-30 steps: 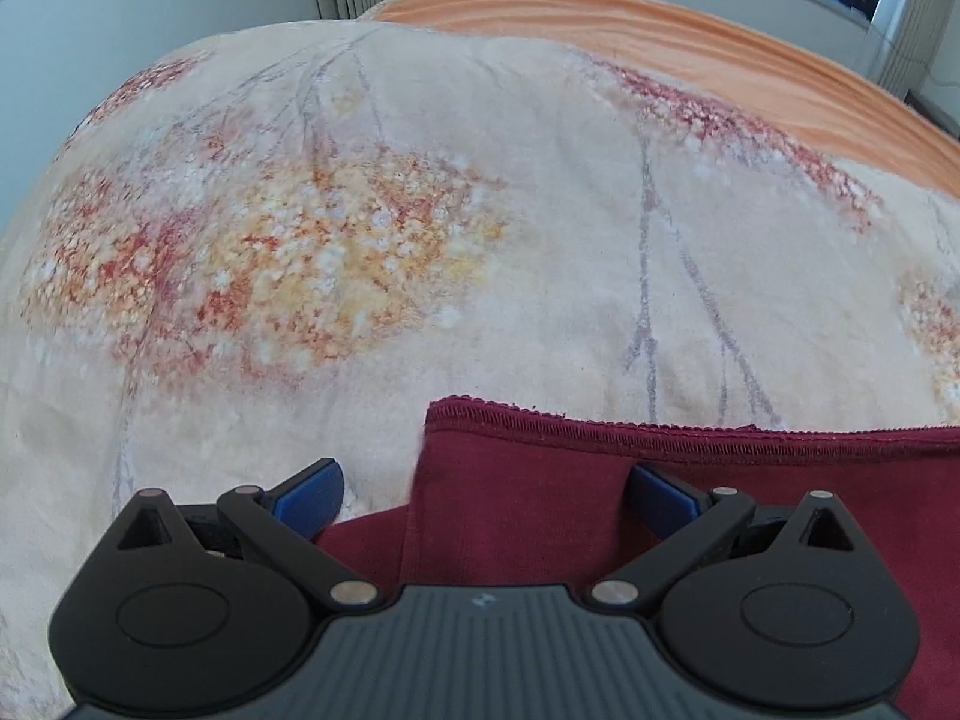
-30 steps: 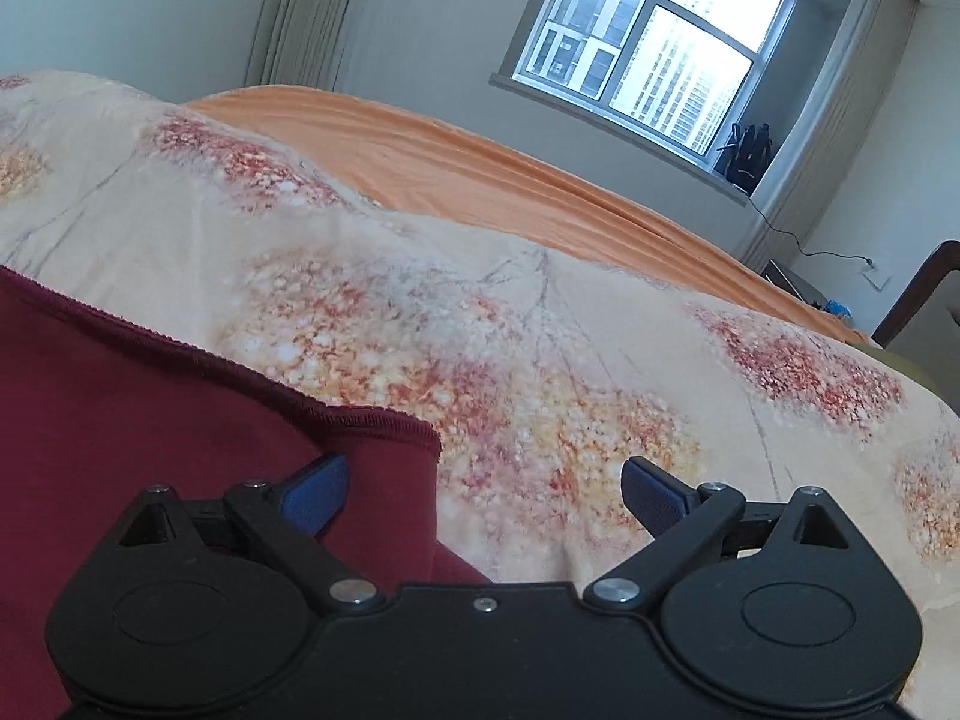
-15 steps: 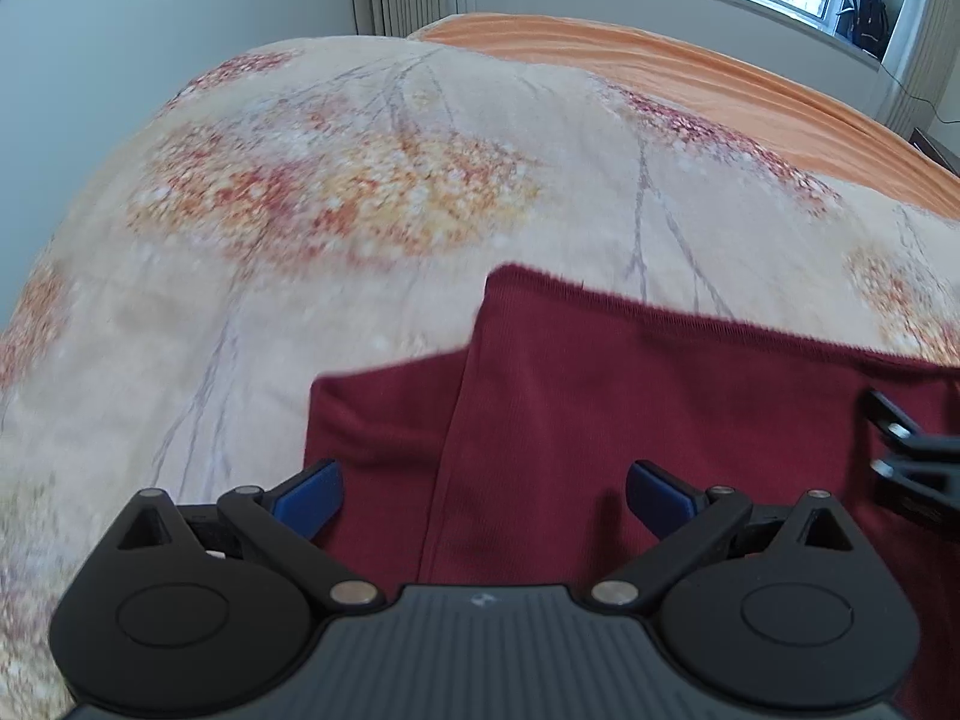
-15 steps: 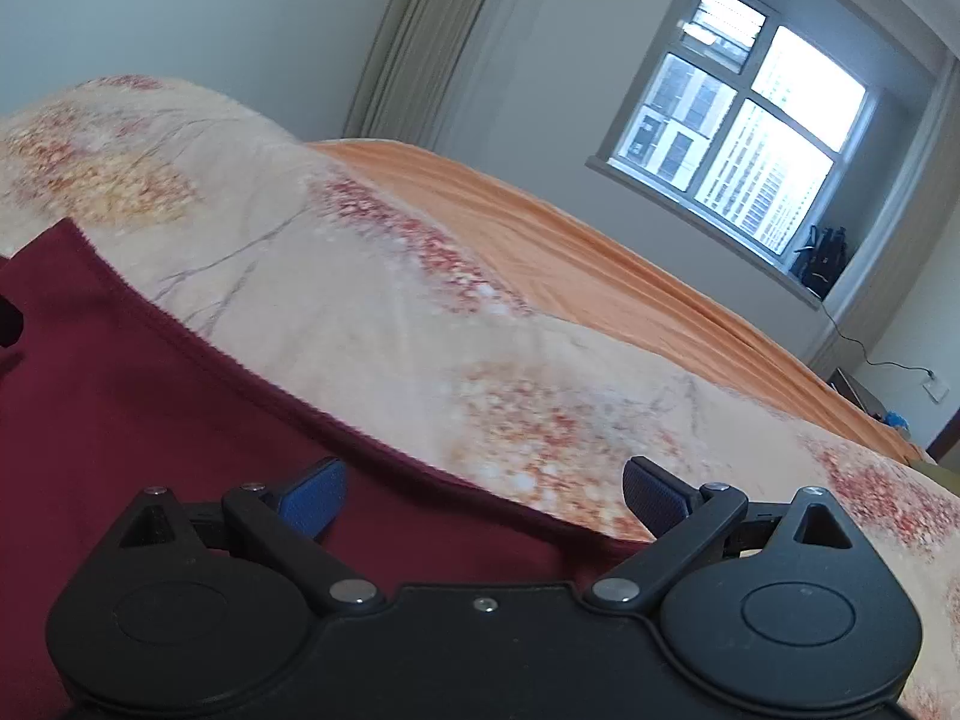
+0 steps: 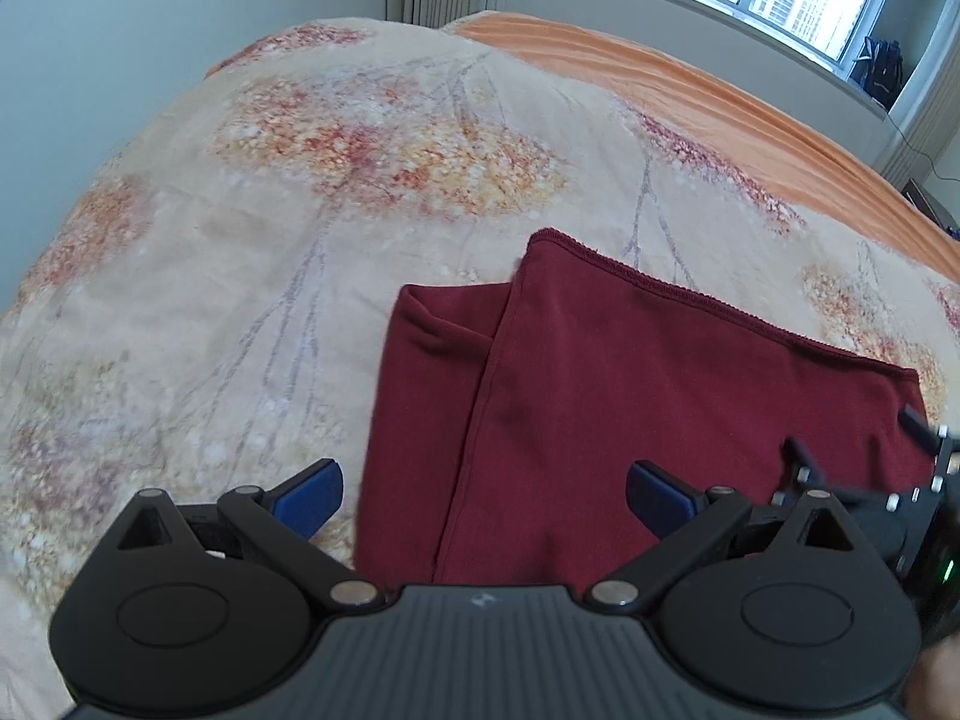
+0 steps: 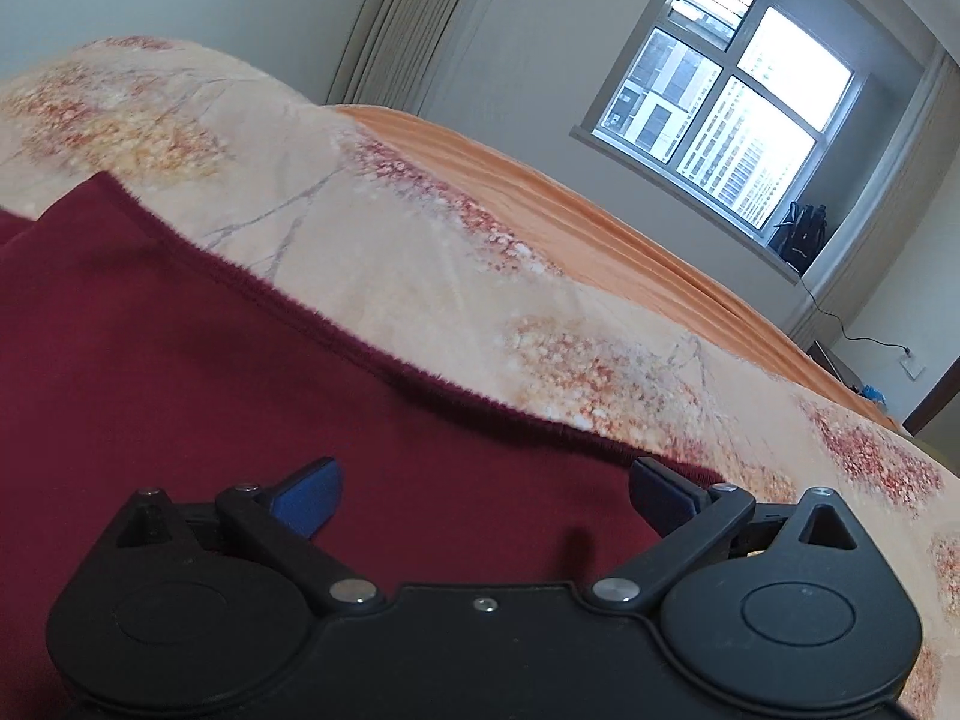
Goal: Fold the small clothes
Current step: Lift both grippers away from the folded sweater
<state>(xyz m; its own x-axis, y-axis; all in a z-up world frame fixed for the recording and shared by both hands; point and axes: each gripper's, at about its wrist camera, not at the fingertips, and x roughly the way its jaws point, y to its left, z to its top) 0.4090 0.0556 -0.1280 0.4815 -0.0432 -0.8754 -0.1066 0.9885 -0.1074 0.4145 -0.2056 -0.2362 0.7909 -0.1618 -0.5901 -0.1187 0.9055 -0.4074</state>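
Observation:
A dark red garment (image 5: 600,384) lies folded on the flowered bedspread (image 5: 240,276), with a lower layer sticking out at its left side. My left gripper (image 5: 485,489) is open and empty, raised above the garment's near left part. My right gripper (image 6: 485,489) is open and empty, low over the garment (image 6: 210,372) near its right corner; it also shows at the right edge of the left wrist view (image 5: 900,480). The garment's stitched far hem (image 6: 360,336) runs across the right wrist view.
An orange sheet (image 5: 690,102) covers the far part of the bed. A window (image 6: 720,114) and curtains (image 6: 408,18) stand on the far wall. A dark bag (image 6: 801,234) sits on the windowsill. The bed's left edge drops off beside a pale wall (image 5: 120,48).
Both grippers have pulled back and up from the garment's far hem. More of the folded garment shows now, and the right gripper has come into the left wrist view.

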